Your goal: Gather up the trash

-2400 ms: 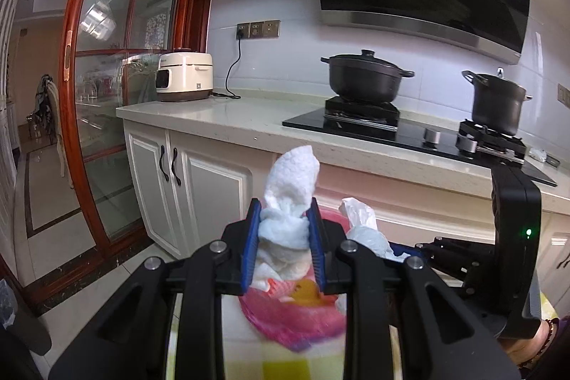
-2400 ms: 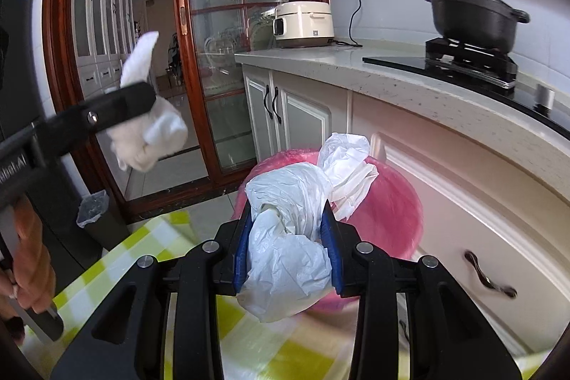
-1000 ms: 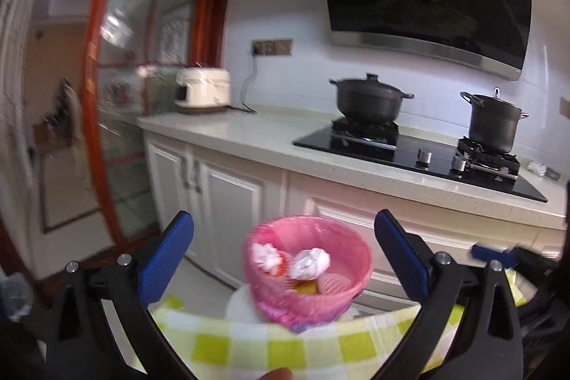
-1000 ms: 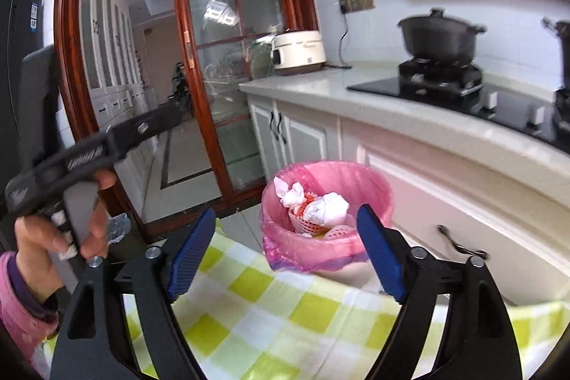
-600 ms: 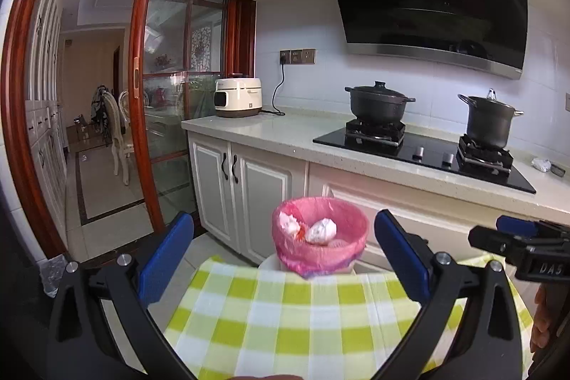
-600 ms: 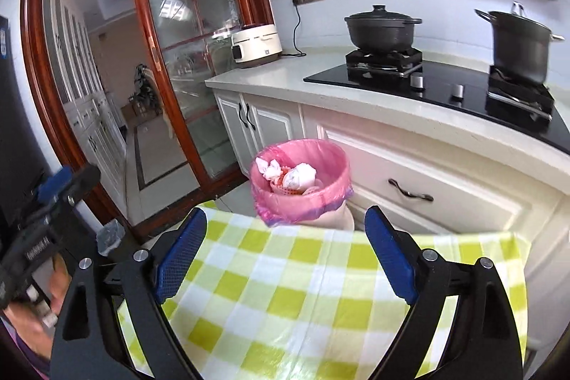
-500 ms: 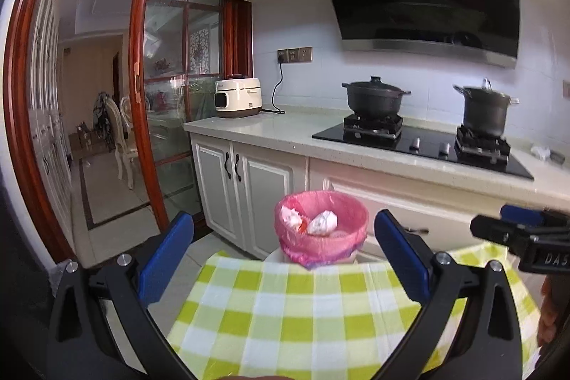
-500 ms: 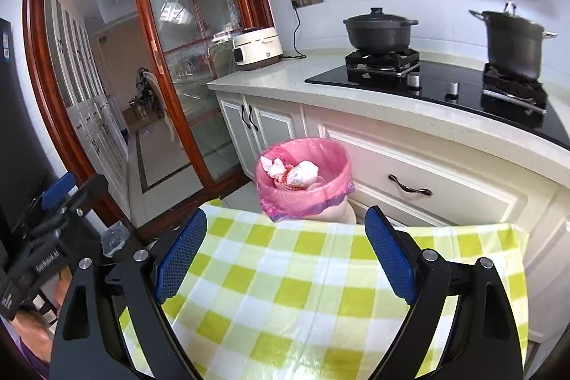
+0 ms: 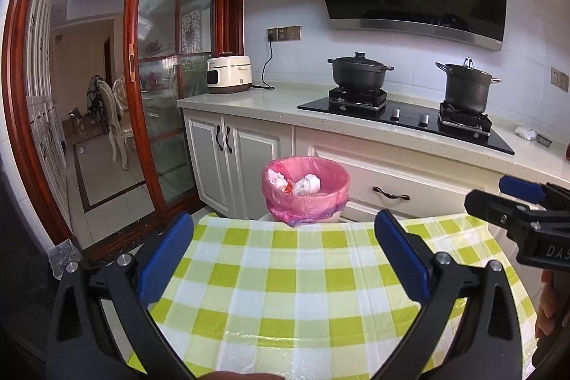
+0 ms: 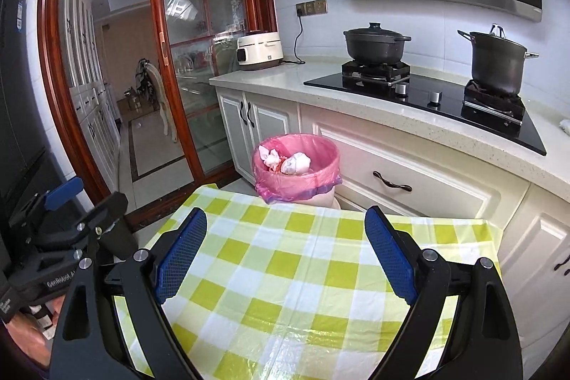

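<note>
A small bin lined with a pink bag [image 9: 305,199] [image 10: 297,180] stands beyond the far edge of the table, holding crumpled white tissues [image 9: 308,184] [image 10: 295,162] and some red scrap. My left gripper [image 9: 283,230] is open over the green-and-white checked tablecloth [image 9: 285,291], with nothing between its blue pads. My right gripper [image 10: 285,228] is also open and empty above the cloth [image 10: 292,280]. Each gripper shows in the other's view: the right one [image 9: 523,202] at the right edge, the left one [image 10: 64,230] at the left edge.
White kitchen cabinets [image 9: 228,159] and a drawer front [image 10: 392,180] stand just behind the bin. The counter carries a rice cooker [image 9: 229,74], a black hob and two dark pots [image 9: 359,73] [image 9: 466,86]. A wood-framed glass sliding door [image 9: 160,95] is to the left.
Both grippers let go of their white tissues, which now lie in the bin, and opened wide. Both have pulled back from the bin to over the tablecloth.
</note>
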